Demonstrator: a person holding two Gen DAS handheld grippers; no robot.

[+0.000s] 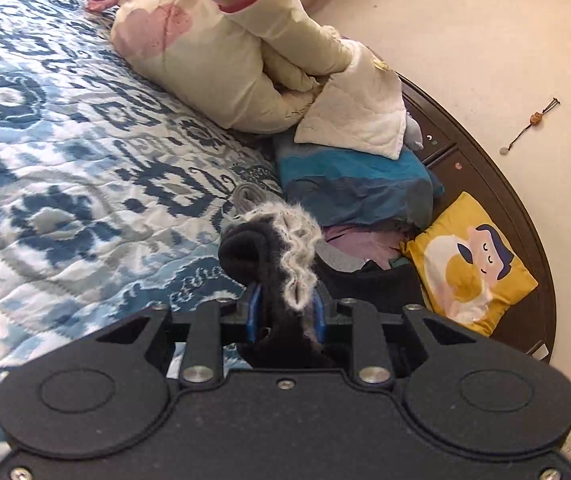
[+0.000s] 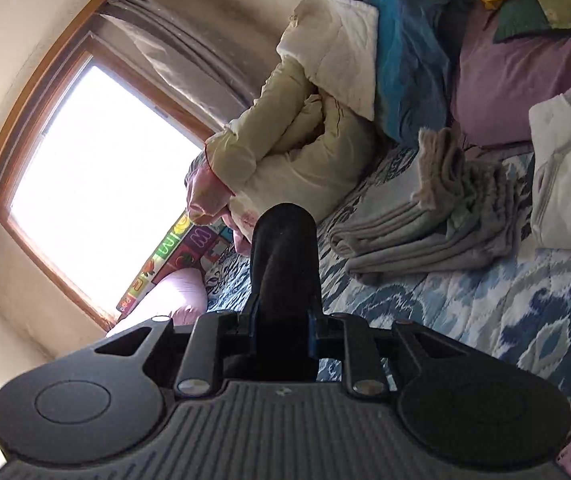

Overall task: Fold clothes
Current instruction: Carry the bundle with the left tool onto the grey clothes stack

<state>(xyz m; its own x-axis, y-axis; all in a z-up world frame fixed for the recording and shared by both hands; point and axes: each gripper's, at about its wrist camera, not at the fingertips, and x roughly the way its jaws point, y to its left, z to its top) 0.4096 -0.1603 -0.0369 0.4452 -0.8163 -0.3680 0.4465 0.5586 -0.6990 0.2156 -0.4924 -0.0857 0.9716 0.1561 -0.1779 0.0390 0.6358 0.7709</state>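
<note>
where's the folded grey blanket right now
In the right wrist view, the folded grey blanket lies on the blue patterned bedspread, right of centre, beside the white folded garment.

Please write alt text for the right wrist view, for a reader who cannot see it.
The right gripper is shut on a black garment held above a bed with a blue patterned quilt. Beyond lie a folded grey towel and a cream quilt bundle; a bright window is on the left.
</note>
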